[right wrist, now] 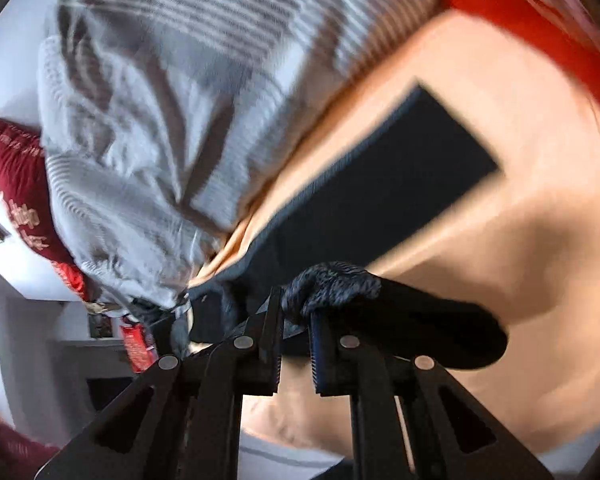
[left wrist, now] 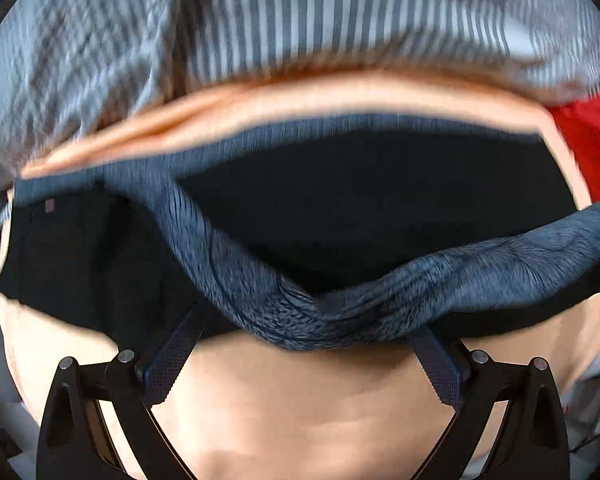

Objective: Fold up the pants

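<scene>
The pants [left wrist: 360,208] are dark navy with a lighter ribbed waistband [left wrist: 300,312] and lie on a peach sheet [left wrist: 300,408]. My left gripper [left wrist: 304,336] has its fingers spread wide, and their tips go under the bunched waistband, so I cannot see whether they pinch it. In the right wrist view the pants [right wrist: 380,184] stretch away as a long dark strip. My right gripper [right wrist: 296,312] is shut on a bunched piece of the waistband [right wrist: 332,284] and holds it off the sheet.
A grey and white striped duvet [left wrist: 300,20] is heaped just behind the pants, also in the right wrist view [right wrist: 172,100]. Red fabric [left wrist: 588,144] lies at the right. A dark red pillow [right wrist: 20,184] and shelves [right wrist: 112,336] are at the left.
</scene>
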